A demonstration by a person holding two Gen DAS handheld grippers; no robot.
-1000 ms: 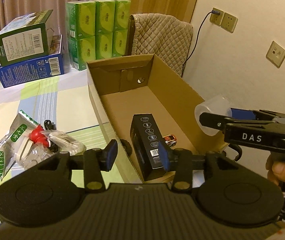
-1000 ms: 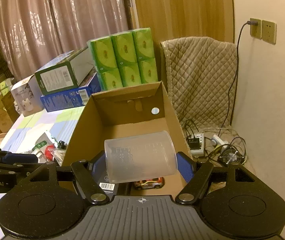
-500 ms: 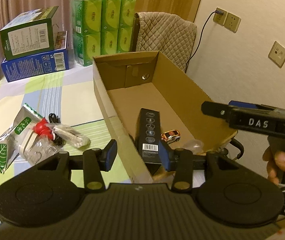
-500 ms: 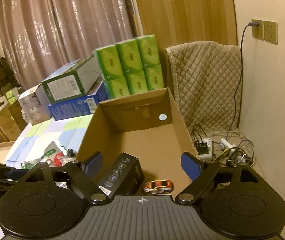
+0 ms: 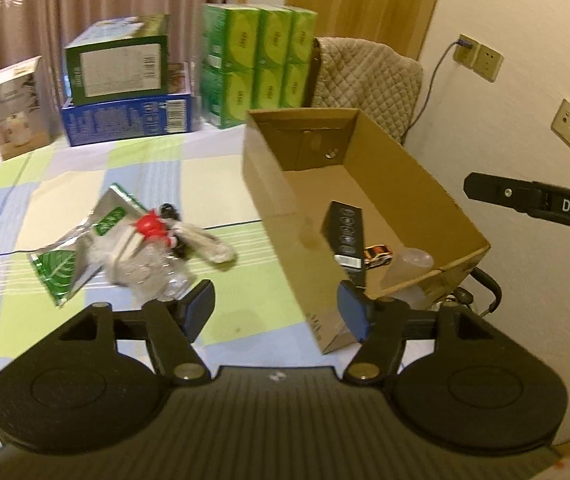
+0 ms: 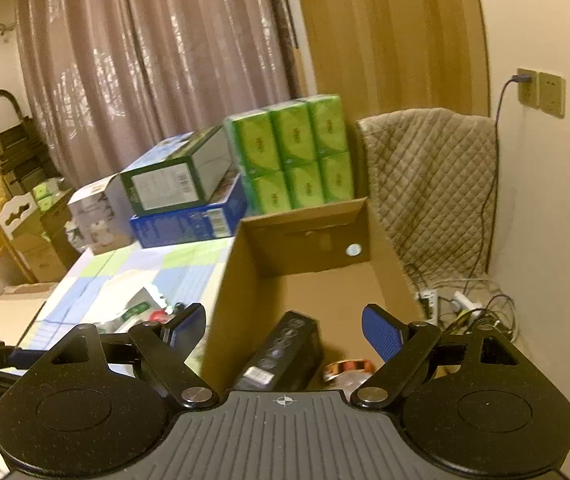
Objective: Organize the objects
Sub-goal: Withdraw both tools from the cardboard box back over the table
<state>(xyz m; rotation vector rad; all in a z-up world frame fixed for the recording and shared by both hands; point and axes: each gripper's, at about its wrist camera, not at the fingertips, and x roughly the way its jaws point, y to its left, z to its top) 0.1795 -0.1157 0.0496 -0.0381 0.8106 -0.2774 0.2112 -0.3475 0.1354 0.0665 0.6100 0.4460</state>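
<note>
Box is filling up, pile's still waiting

We've got the black box (image 5: 345, 236), toy car (image 5: 377, 255) and clear cup (image 5: 411, 266) inside the cardboard box (image 5: 425, 184); left gripper (image 5: 275, 310) and right gripper (image 6: 283, 330) both gape wide and empty, so the packet pile (image 5: 125, 244) on the table (image 5: 45, 184) is left.

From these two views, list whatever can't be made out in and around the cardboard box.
- Clear cup: left wrist view, its base sits behind the cardboard box wall; right wrist view, only a blurred sliver above the gripper body.
- Toy car: small; markings unreadable.
- Black box: label print blurred; lower end cut off by the gripper body.
- Pile of packets: motion blur; items cannot be told apart.
</note>
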